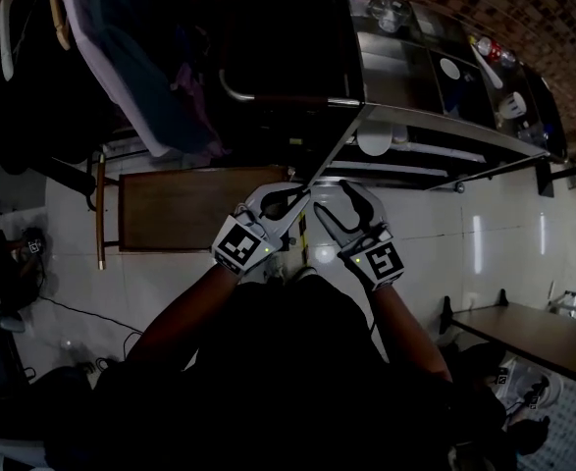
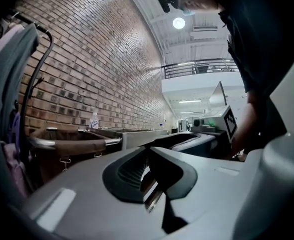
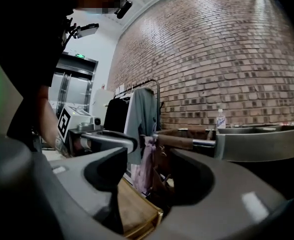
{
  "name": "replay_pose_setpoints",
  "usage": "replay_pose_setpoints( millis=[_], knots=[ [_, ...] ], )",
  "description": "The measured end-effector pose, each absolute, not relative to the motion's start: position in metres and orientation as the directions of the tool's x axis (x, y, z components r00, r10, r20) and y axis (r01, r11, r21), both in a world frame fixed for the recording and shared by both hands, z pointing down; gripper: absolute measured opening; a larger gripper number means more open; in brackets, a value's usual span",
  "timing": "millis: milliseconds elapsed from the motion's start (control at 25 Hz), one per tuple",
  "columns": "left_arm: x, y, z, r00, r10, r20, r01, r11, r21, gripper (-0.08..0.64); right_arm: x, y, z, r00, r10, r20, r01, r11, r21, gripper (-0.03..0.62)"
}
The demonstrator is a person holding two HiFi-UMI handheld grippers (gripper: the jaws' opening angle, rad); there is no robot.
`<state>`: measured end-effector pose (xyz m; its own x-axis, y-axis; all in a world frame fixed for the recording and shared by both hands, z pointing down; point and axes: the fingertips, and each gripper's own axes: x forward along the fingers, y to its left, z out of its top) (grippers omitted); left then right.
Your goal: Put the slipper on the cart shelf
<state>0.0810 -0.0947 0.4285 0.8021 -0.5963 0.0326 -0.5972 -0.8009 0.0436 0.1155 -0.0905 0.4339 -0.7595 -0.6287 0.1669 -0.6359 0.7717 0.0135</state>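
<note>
Head view, read left to right: garments (image 1: 121,57) hang on a rack at 11 o'clock, and a brown wooden board (image 1: 199,209) lies on the pale floor at 9 o'clock from the tools.

At the centre the left hand-held gripper (image 1: 289,202) has its jaws drawn together to a thin slit, with nothing between them. The left gripper view shows the same (image 2: 149,176).

Just beside it, the right hand-held gripper (image 1: 335,207) has its jaws spread and is empty. In the right gripper view (image 3: 147,184) only the board and a dark bin show through the gap.

The steel cart (image 1: 435,124) runs off toward 2 o'clock, with its lower shelf under the top deck.

No view shows the slipper for certain. A pale shape (image 1: 525,386) on the floor at 4 o'clock may be it, but the light is too dim to say.

As I judge it, several things could go wrong:
- The two tools are so close together that a quick swing could knock one against the other.
- The closed left jaws would only push a slipper away unless they are opened first.
- A shallow pinch on soft footwear could let it drop on the way.
- The cart's top rim could snag the slipper as it enters the shelf.
</note>
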Motion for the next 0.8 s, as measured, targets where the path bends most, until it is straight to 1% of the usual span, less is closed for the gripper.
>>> replay_pose_setpoints(
  millis=[120, 280, 440, 560, 680, 800],
  knots=[
    [0.067, -0.076, 0.427, 0.779, -0.626, 0.038, -0.627, -0.778, 0.050, 0.026, 0.100, -0.073, 0.430, -0.796, -0.585, 0.157, -0.592, 0.806, -0.001, 0.238],
    [0.052, -0.050, 0.432, 0.744, -0.667, 0.053, -0.668, -0.744, 0.018, 0.026, 0.084, -0.050, 0.420, -0.837, -0.528, 0.141, -0.534, 0.845, -0.003, 0.184],
    [0.040, -0.023, 0.428, 0.716, -0.696, 0.063, -0.698, -0.716, 0.019, 0.026, 0.073, -0.029, 0.417, -0.862, -0.490, 0.134, -0.496, 0.868, -0.020, 0.089],
    [0.033, -0.007, 0.423, 0.697, -0.714, 0.068, -0.717, -0.697, 0.016, 0.026, 0.064, -0.017, 0.413, -0.876, -0.467, 0.117, -0.474, 0.879, -0.041, 0.038],
    [0.023, 0.007, 0.416, 0.684, -0.726, 0.075, -0.729, -0.684, 0.023, 0.020, 0.054, -0.005, 0.410, -0.885, -0.454, 0.103, -0.461, 0.886, -0.051, 0.003],
    [0.007, 0.014, 0.416, 0.676, -0.733, 0.076, -0.736, -0.676, 0.023, 0.017, 0.037, 0.002, 0.411, -0.885, -0.452, 0.110, -0.459, 0.887, -0.052, 0.002]
  ],
)
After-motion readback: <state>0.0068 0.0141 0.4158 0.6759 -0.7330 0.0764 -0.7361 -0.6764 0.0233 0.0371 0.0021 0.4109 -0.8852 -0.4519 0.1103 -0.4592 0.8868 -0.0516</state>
